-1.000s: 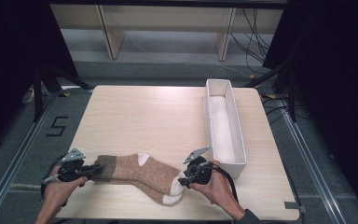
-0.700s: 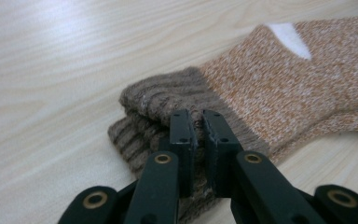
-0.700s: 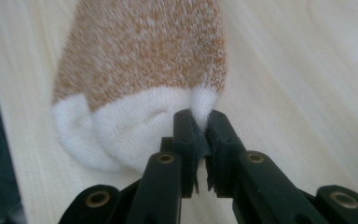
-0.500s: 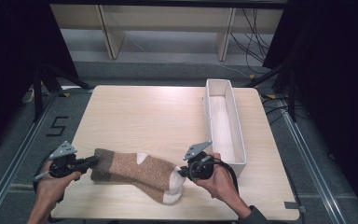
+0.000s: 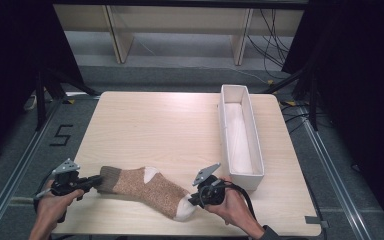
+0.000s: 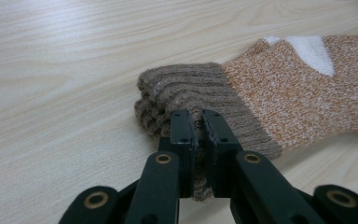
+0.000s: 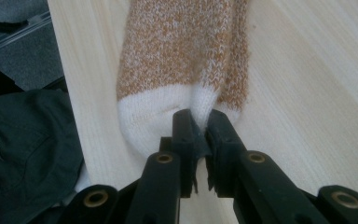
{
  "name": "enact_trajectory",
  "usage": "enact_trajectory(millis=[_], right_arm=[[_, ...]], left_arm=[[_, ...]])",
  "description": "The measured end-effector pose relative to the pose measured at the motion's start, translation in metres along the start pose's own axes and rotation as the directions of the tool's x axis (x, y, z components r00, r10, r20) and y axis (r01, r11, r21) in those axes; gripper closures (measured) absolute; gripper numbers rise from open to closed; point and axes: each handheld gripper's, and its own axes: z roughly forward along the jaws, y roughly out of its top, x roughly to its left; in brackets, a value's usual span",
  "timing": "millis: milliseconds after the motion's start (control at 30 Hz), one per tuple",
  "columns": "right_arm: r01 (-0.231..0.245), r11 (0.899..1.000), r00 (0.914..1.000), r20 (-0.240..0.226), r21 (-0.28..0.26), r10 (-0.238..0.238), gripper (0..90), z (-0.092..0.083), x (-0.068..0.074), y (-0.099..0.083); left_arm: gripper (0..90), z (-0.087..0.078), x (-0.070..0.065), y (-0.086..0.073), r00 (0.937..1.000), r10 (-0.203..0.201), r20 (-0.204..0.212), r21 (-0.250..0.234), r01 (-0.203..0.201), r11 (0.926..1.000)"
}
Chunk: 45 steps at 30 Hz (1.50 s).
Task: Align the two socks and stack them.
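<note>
We've got the orange-brown knitted sock point(image 5: 145, 187) flat near the wooden table's point(image 5: 170, 125) front edge, left gripper point(image 5: 94, 181) clamped on its ribbed cuff point(image 6: 191, 93), right gripper point(image 5: 194, 199) pinching the white toe point(image 7: 168, 116). Thin bites, so uneven pulling could slip the fabric free.

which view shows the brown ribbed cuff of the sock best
The left gripper view: the cuff sits close up, its ribs sharp, with the left gripper pinching its edge. The high view shows it as a small dark band at the sock's left end. The right gripper view looks at the white toe instead.
</note>
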Motion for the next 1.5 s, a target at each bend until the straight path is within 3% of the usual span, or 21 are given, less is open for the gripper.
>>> enact_trajectory(millis=[67, 200, 300, 367, 400, 467, 500, 533, 567, 633, 733, 833, 900, 933, 1000, 1067, 1100, 1333, 1400, 1467, 1500], right_arm=[[0.014, 1.000, 0.9999, -0.001, 0.002, -0.014, 81.9, -0.001, 0.000, 0.001], [-0.017, 0.999, 0.9995, 0.025, 0.038, 0.016, 79.8, 0.005, 0.002, -0.003], [-0.021, 0.998, 0.9995, 0.026, 0.052, 0.020, 72.4, 0.007, 0.000, -0.004], [-0.020, 0.999, 0.9992, 0.034, 0.038, 0.019, 68.9, 0.003, 0.001, -0.002], [-0.011, 1.000, 0.9990, 0.043, 0.030, 0.010, 68.2, -0.001, 0.001, -0.001], [0.001, 1.000, 0.9966, 0.082, 0.001, -0.001, 68.3, -0.012, 0.003, 0.006], [-0.007, 1.000, 0.9968, 0.080, -0.007, 0.007, 69.7, -0.017, 0.005, 0.008], [0.039, 0.998, 0.9943, 0.101, -0.039, -0.035, 70.7, -0.021, 0.003, 0.012], [0.055, 0.997, 0.9940, 0.097, -0.058, -0.050, 70.8, -0.022, 0.003, 0.015], [0.067, 0.995, 0.9936, 0.096, -0.073, -0.060, 73.5, -0.022, 0.004, 0.020], [0.090, 0.995, 0.9941, 0.066, -0.053, -0.086, 78.7, -0.016, 0.006, 0.025], [0.090, 0.996, 0.9950, 0.045, -0.013, -0.089, 81.8, -0.004, 0.007, 0.030], [0.119, 0.993, 0.9906, 0.066, 0.019, -0.120, 82.9, 0.007, 0.002, 0.032], [0.127, 0.991, 0.9883, 0.080, 0.038, -0.130, 83.1, 0.011, 0.000, 0.032], [0.113, 0.991, 0.9896, 0.081, 0.075, -0.119, 83.7, 0.019, -0.002, 0.028], [0.108, 0.988, 0.9878, 0.101, 0.108, -0.119, 84.0, 0.028, -0.003, 0.022], [0.100, 0.989, 0.9893, 0.095, 0.104, -0.110, 84.0, 0.028, -0.003, 0.022], [0.129, 0.987, 0.9840, 0.111, 0.091, -0.139, 81.8, 0.019, 0.006, 0.024], [0.150, 0.987, 0.9842, 0.085, 0.062, -0.155, 82.2, 0.012, 0.013, 0.025], [0.161, 0.987, 0.9865, 0.028, 0.027, -0.162, 82.9, 0.005, 0.022, 0.024], [0.160, 0.987, 0.9869, 0.013, 0.028, -0.161, 82.9, 0.004, 0.026, 0.023]], left_arm=[[81.8, 0.001, 0.000, -0.001, 1.0000, 0.000, 0.000, 0.011, 0.000, 0.9999], [80.0, 0.002, -0.002, -0.001, 1.0000, 0.007, -0.007, 0.021, -0.006, 0.9998], [74.3, 0.000, -0.004, 0.001, 0.9999, -0.005, -0.016, -0.002, 0.005, 1.0000], [69.5, -0.005, -0.005, 0.005, 0.9993, 0.012, -0.035, -0.014, -0.012, 0.9998], [67.6, -0.010, -0.005, 0.009, 0.9976, 0.024, -0.065, -0.017, -0.026, 0.9995], [66.5, -0.015, -0.007, 0.014, 0.9947, 0.039, -0.096, -0.046, -0.043, 0.9980], [66.8, -0.015, -0.010, 0.017, 0.9947, 0.021, -0.100, -0.081, -0.029, 0.9963], [66.9, -0.015, -0.011, 0.021, 0.9938, 0.031, -0.107, -0.073, -0.039, 0.9966], [66.7, -0.015, -0.012, 0.024, 0.9928, 0.047, -0.110, -0.059, -0.054, 0.9968], [66.7, -0.009, -0.017, 0.030, 0.9919, 0.072, -0.105, -0.059, -0.079, 0.9951], [70.8, 0.005, -0.027, 0.038, 0.9932, 0.105, -0.051, -0.031, -0.107, 0.9938], [75.8, 0.018, -0.033, 0.041, 0.9884, 0.149, -0.030, 0.028, -0.148, 0.9886], [78.5, 0.026, -0.030, 0.040, 0.9877, 0.155, -0.015, 0.071, -0.154, 0.9855], [78.9, 0.031, -0.027, 0.036, 0.9880, 0.152, -0.026, 0.091, -0.149, 0.9846], [80.1, 0.035, -0.021, 0.031, 0.9875, 0.153, -0.039, 0.127, -0.147, 0.9810], [82.6, 0.039, -0.014, 0.023, 0.9950, 0.096, -0.027, 0.094, -0.093, 0.9912], [83.3, 0.038, -0.013, 0.023, 0.9958, 0.088, -0.024, 0.094, -0.085, 0.9919], [80.6, 0.036, -0.020, 0.027, 0.9903, 0.131, -0.048, 0.111, -0.125, 0.9860], [79.1, 0.034, -0.022, 0.031, 0.9900, 0.135, -0.041, 0.092, -0.131, 0.9871], [78.4, 0.031, -0.027, 0.036, 0.9902, 0.134, -0.038, 0.072, -0.131, 0.9887], [77.7, 0.032, -0.032, 0.040, 0.9886, 0.147, -0.034, 0.041, -0.145, 0.9885]])
